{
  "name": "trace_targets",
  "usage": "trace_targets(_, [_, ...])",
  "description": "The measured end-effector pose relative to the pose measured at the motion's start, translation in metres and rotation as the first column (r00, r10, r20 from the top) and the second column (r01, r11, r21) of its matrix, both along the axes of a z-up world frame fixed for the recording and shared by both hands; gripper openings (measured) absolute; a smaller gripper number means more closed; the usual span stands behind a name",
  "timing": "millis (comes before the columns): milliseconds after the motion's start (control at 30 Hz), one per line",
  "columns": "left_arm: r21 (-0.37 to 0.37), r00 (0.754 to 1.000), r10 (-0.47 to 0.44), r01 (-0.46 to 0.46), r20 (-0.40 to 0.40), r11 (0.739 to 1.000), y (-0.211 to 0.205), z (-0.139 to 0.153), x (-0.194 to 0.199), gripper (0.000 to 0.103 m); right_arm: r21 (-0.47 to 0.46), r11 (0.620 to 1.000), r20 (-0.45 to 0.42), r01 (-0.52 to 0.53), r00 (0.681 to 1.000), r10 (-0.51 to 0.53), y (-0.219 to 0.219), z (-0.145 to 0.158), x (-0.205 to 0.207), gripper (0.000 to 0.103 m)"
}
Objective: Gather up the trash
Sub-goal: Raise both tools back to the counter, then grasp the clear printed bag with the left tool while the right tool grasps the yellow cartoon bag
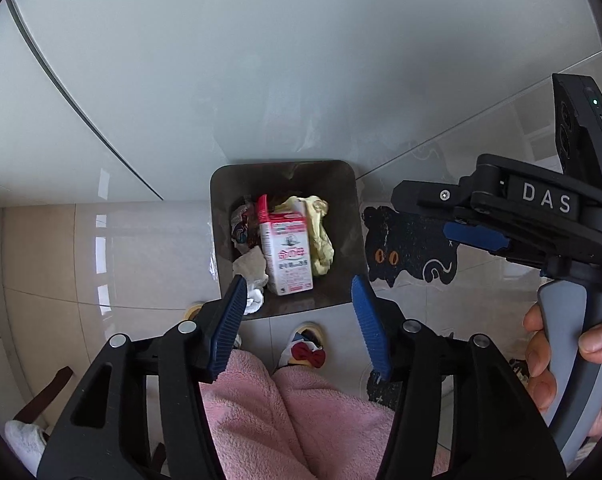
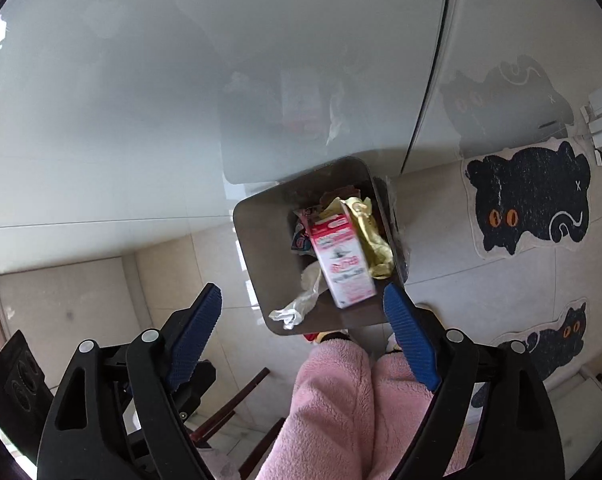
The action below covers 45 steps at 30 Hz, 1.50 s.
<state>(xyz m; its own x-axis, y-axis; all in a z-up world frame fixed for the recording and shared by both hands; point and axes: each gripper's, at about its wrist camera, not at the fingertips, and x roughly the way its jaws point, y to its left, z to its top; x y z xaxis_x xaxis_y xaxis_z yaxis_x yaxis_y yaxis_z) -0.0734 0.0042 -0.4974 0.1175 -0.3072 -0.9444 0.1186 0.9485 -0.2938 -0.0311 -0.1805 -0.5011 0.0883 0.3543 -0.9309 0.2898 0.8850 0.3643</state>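
Down at frame centre, the trash bin (image 1: 285,236) holds a milk carton (image 1: 287,254) and crumpled yellow wrapper (image 1: 321,236). Left tool (image 1: 299,320) and right tool (image 2: 303,336) both hang released, nothing gripped.

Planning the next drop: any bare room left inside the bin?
Free: the grey square bin's far end, beyond the red-and-white milk carton, plus its bare near wall. Crowded: middle, with yellow crumpled wrapper on one side, white tissue on the other.

The milk carton (image 2: 343,260) looks blurred and hides the wrappers (image 2: 301,236) beneath it.
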Motion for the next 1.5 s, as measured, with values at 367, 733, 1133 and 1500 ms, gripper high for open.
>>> trace_targets(367, [0.004,0.982,-0.009,0.008,0.187,1.0,0.016,0.128,0.003,0.061,0.014,1.0,0.216,-0.023,0.976,0.02,-0.026,0.149,-0.033,0.093])
trace_targets(733, [-0.02,0.912,-0.011,0.021,0.409,1.0,0.02,0.271,0.03,0.061,-0.033,0.999,0.481,0.02,0.877,-0.002,-0.051,0.289,-0.013,0.094])
trace_targets(1133, [-0.004,0.847,-0.058,0.071,0.528,0.997,0.01,0.327,0.129,0.063,-0.064,0.997,0.58,0.033,0.814,0.01,-0.045,0.343,0.1,0.094])
trace_targets(1500, [-0.003,0.839,-0.06,0.074,0.54,0.997,0.011,0.322,0.241,0.065,-0.063,0.998,0.562,0.026,0.827,0.014,-0.022,0.337,0.224,0.093])
